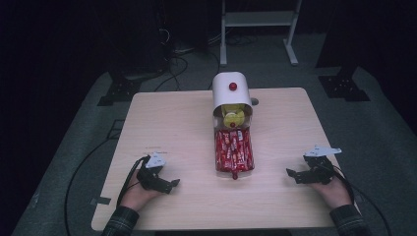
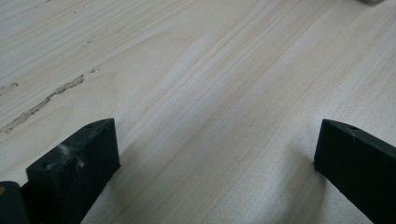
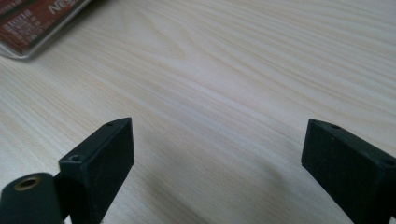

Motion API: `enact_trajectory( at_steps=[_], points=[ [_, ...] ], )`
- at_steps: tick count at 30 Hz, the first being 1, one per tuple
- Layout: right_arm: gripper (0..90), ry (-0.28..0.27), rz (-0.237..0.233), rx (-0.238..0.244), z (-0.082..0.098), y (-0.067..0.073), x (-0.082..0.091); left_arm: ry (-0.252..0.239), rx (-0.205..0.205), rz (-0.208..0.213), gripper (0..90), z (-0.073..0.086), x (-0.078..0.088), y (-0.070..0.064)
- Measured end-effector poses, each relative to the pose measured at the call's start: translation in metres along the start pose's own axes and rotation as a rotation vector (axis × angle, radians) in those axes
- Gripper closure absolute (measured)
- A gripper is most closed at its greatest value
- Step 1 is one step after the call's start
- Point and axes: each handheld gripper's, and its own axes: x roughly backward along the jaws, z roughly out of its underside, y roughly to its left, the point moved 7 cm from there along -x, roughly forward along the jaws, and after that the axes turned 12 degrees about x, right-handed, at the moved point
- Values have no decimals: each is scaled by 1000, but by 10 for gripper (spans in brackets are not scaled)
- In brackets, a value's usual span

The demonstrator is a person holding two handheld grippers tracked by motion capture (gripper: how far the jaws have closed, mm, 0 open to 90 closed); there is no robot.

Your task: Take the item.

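A white mailbox-shaped container (image 1: 231,93) with a red knob stands mid-table, its door folded down toward me. Yellow packets (image 1: 233,116) sit in its mouth. Red snack bars (image 1: 233,150) lie on the lowered door, whose corner is at the upper left (image 3: 32,23) of the right gripper view. My left gripper (image 1: 173,184) rests on the table at the front left, open, nothing between its jaws (image 2: 215,158). My right gripper (image 1: 291,174) rests at the front right, pointing left, also open and empty (image 3: 217,158).
The light wooden table (image 1: 162,123) has bare room on both sides of the container. A small grey object (image 1: 254,101) sits just right of the container. Cables (image 1: 83,167) trail off the table's left side. A white stand (image 1: 258,24) rises behind the table.
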Motion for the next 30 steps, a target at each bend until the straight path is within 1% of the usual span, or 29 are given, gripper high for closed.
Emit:
enact_trajectory(
  at_steps=[4, 11, 30],
  points=[
    [86, -14, -8, -1, -3, 2, 1, 0, 0, 0, 0, 0, 0, 0],
    [85, -20, -19, 1, -9, 5, 3, 0, 0, 0, 0, 0, 0, 0],
    [86, -60, -29, 30, -29, 11, 8, 0, -1, 0, 0, 0, 0, 0]
  ],
)
